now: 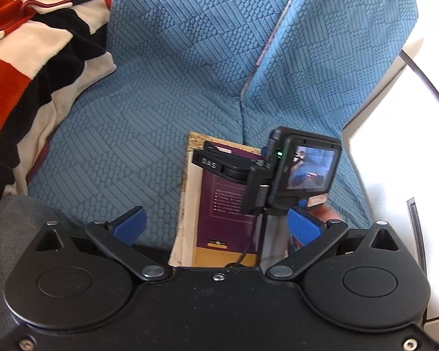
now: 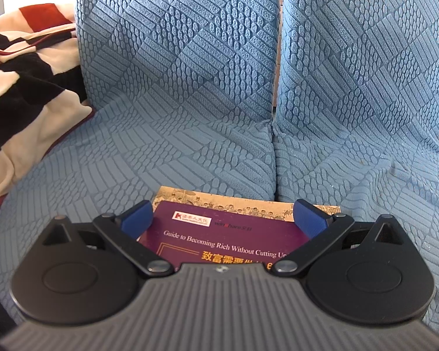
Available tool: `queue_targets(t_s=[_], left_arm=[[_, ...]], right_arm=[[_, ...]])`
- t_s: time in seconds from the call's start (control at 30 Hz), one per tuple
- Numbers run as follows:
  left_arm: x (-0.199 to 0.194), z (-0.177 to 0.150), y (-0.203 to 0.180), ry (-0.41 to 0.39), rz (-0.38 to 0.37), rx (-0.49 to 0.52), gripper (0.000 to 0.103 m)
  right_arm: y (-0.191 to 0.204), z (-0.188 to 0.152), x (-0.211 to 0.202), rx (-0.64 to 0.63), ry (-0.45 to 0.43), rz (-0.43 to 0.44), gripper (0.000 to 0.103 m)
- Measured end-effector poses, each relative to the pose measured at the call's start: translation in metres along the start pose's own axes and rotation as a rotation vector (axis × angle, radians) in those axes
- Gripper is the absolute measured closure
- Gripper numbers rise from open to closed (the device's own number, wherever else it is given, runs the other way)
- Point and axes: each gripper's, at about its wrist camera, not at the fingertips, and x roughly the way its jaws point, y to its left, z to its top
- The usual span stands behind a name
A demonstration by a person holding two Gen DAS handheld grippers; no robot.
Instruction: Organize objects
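Observation:
Two stacked books lie on the blue sofa seat (image 1: 131,134). The top book (image 1: 225,213) is purple with gold print; it also shows in the right wrist view (image 2: 225,237). Under it lies a book with a tan illustrated cover (image 2: 234,200), its pale edge showing in the left wrist view (image 1: 190,193). My left gripper (image 1: 216,228) is open above the near end of the stack. My right gripper (image 2: 224,216) is open, its blue pads on either side of the purple book and above it. The right gripper's body and camera (image 1: 301,166) show in the left wrist view, over the books.
A red, black and cream striped blanket (image 1: 29,58) is heaped on the sofa's left side; it also shows in the right wrist view (image 2: 23,87). The sofa's blue textured back cushions (image 2: 190,44) rise behind the seat. A white surface (image 1: 401,152) lies to the right.

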Motion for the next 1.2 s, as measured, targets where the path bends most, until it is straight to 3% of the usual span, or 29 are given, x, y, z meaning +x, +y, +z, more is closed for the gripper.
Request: queue_targets(t_s=[0.47,0.63,0.8,0.97,1.2], left_arm=[[-0.018,0.006,0.019,-0.062,0.069,-0.027,0.001],[-0.028,0.007,0.018,-0.082,0.076,-0.019,0.001],[-0.038,0.012,0.012,-0.114,0.075,0.007,0.001],[-0.05,0.016,0.004,-0.143,0.069,0.032,0.001],[-0.073,0.019,-0.006,-0.2,0.085,0.067,0.001]], right_arm=[[0.002,0.0,-0.001,-0.007,-0.001,-0.003,0.0],[-0.002,0.0,-0.011,-0.011,0.031,0.035,0.0],[-0.011,0.008,-0.049,0.031,-0.01,0.061,0.0],[-0.02,0.029,-0.103,0.055,-0.091,0.02,0.0],[-0.052,0.053,-0.172,0.093,-0.154,0.026,0.0]])
